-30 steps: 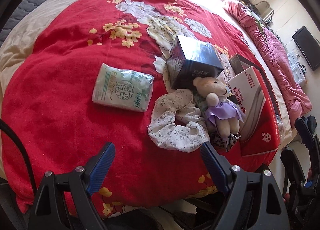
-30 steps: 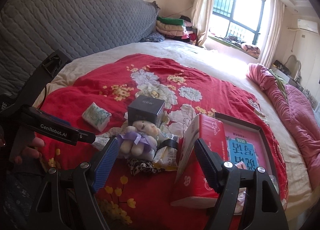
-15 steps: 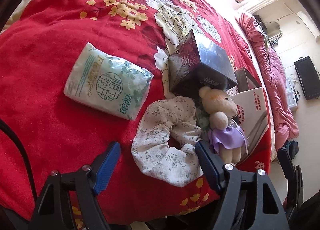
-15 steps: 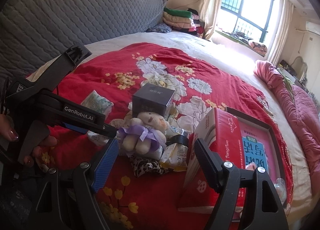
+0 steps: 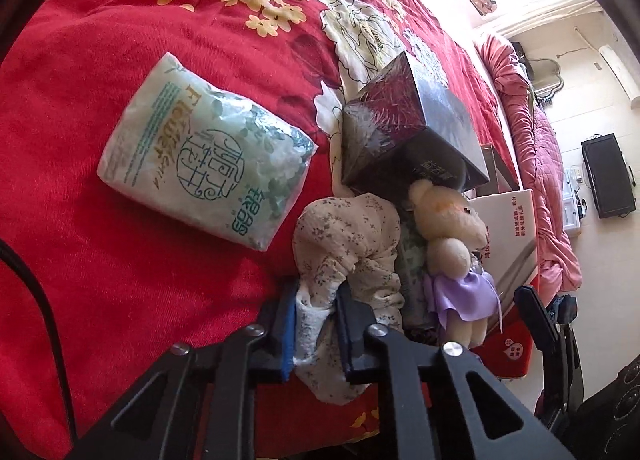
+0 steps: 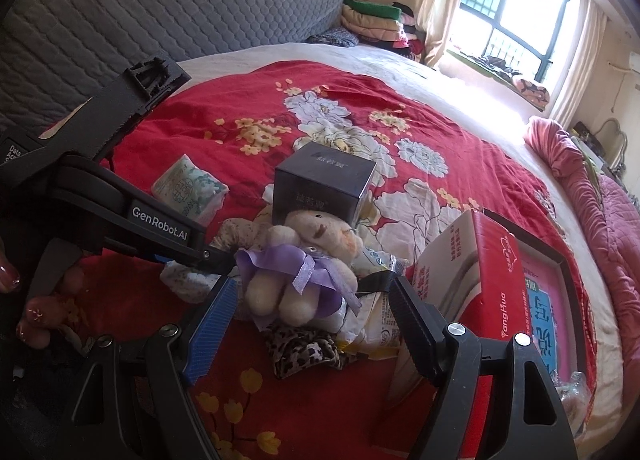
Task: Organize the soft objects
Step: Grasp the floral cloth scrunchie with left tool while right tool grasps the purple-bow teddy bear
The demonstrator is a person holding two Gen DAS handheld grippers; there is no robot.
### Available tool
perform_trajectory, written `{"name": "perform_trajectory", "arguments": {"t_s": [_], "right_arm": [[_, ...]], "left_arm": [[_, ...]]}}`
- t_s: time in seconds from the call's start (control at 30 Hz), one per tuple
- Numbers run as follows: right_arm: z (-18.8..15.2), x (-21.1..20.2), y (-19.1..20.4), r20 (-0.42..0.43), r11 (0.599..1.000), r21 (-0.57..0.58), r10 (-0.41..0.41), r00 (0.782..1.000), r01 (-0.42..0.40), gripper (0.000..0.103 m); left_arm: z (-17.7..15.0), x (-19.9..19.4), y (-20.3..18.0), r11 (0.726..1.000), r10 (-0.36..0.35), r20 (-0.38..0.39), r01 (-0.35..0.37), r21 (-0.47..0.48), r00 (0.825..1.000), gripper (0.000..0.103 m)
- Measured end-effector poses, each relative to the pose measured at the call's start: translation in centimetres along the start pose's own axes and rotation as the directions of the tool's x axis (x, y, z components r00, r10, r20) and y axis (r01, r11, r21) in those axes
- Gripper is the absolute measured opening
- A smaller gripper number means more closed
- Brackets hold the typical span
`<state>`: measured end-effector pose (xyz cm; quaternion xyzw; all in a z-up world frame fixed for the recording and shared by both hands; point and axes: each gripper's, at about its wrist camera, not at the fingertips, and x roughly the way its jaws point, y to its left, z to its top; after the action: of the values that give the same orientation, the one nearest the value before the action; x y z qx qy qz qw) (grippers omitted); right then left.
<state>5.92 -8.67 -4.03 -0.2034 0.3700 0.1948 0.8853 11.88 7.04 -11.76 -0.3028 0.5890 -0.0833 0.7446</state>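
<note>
Left gripper (image 5: 316,324) jaws closing on scrunchie (image 5: 348,244), bed-edge side

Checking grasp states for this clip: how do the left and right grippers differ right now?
The left gripper is closing, its jaws pinching a fold of the floral scrunchie; the right gripper stands wide open and holds nothing. The left one touches its target, while the right one only hovers in front of the teddy bear. Both point down at the same pile on the red blanket.
</note>
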Motion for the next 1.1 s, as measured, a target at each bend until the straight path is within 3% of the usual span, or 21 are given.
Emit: {"name": "perform_trajectory", "arguments": {"t_s": [0.4, 0.6, 0.67, 0.7, 0.83, 1.1], "right_arm": [[1.0, 3.0, -0.1, -0.029, 1.000, -0.017, -0.020, 0.999, 0.020, 0.079], [1.3, 4.5, -0.6, -0.052, 1.000, 0.004, 0.008, 0.999, -0.008, 0.079], [1.3, 4.7, -0.9, -0.049, 0.999, 0.020, 0.037, 0.998, -0.036, 0.073], [1.2, 4.8, -1.0, -0.050, 0.998, 0.030, 0.052, 0.997, -0.051, 0.064], [0.9, 4.7, -1.1, -0.058, 0.996, 0.042, 0.078, 0.995, -0.076, 0.052], [0.6, 2.1, -2.8, 0.004, 0.993, 0.096, 0.065, 0.998, -0.065, 0.047]], "left_arm": [[-0.1, -0.2, 0.1, 0.999, 0.002, 0.003, -0.003, 0.037, 1.000, 0.013], [-0.2, -0.3, 0.4, 0.999, 0.003, 0.011, -0.003, 0.047, 1.000, 0.012], [-0.3, -0.3, 0.4, 0.999, 0.003, 0.016, -0.004, 0.047, 1.000, 0.012], [-0.4, -0.3, 0.5, 0.999, 0.003, 0.020, -0.004, 0.045, 1.000, 0.011], [-0.8, -0.6, 0.2, 0.998, 0.015, 0.033, -0.017, 0.061, 0.999, 0.009], [-1.8, -2.0, -1.6, 0.990, 0.043, 0.088, -0.055, 0.129, 0.995, 0.008]]}}
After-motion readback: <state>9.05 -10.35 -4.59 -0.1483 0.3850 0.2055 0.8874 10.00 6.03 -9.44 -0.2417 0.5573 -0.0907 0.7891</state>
